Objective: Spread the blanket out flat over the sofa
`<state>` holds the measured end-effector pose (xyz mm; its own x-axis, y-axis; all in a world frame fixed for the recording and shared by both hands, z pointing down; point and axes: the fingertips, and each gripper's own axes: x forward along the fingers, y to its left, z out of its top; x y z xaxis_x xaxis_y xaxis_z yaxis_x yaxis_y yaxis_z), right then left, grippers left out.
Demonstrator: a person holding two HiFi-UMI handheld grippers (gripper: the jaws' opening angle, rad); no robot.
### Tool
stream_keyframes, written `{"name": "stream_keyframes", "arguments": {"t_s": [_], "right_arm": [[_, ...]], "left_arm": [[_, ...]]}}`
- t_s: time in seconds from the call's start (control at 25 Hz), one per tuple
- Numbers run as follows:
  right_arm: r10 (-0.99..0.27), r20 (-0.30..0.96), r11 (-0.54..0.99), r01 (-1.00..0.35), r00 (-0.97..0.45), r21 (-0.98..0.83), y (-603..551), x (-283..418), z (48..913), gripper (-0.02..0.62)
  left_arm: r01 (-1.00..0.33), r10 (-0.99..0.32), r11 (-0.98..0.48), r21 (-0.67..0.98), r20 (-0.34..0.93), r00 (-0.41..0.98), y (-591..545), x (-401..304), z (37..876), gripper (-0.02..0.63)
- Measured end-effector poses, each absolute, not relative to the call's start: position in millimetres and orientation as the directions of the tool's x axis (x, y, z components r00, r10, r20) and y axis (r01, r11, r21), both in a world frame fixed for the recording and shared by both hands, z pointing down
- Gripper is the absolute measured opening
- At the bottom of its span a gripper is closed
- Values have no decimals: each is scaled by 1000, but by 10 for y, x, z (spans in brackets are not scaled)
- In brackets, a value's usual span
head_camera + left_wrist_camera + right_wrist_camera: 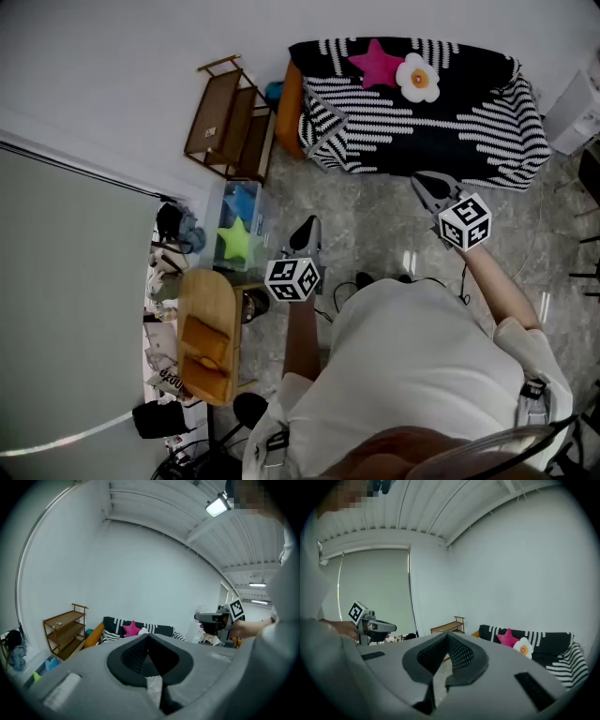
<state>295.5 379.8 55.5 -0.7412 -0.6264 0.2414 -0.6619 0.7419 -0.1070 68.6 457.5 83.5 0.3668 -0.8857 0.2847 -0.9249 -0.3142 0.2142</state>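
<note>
**Both hand-held grippers closed and empty, blanket lying over the sofa ahead**

The left hand-held gripper point(307, 227) has its jaws pressed together with nothing between them. The right hand-held gripper point(424, 181) is closed and empty as well. Both are held out in front of the person, tilted slightly down over the floor point(375, 225).

The black-and-white striped blanket point(422, 127) lies ahead of both hand-held grippers and well apart from them. It is draped over the sofa point(291, 105), whose orange end shows bare at the side nearer the left hand-held gripper. On the blanket rest a pink star cushion point(377, 63) and, touching it, a white flower cushion point(418, 78).

Ahead and to the left of the left hand-held gripper stands a wooden shelf point(230, 120). Just to its left, a clear box point(246, 199) holds a green star cushion point(236, 239).
</note>
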Motion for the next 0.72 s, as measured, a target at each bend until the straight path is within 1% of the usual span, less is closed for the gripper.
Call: {"name": "stream_keyframes", "arguments": {"t_s": [0.72], "right_arm": [[-631, 240, 734, -668, -738, -125, 3757, 2844, 567, 4]], "left_arm": [[-920, -884, -315, 232, 281, 373, 4536, 619, 864, 18]]}}
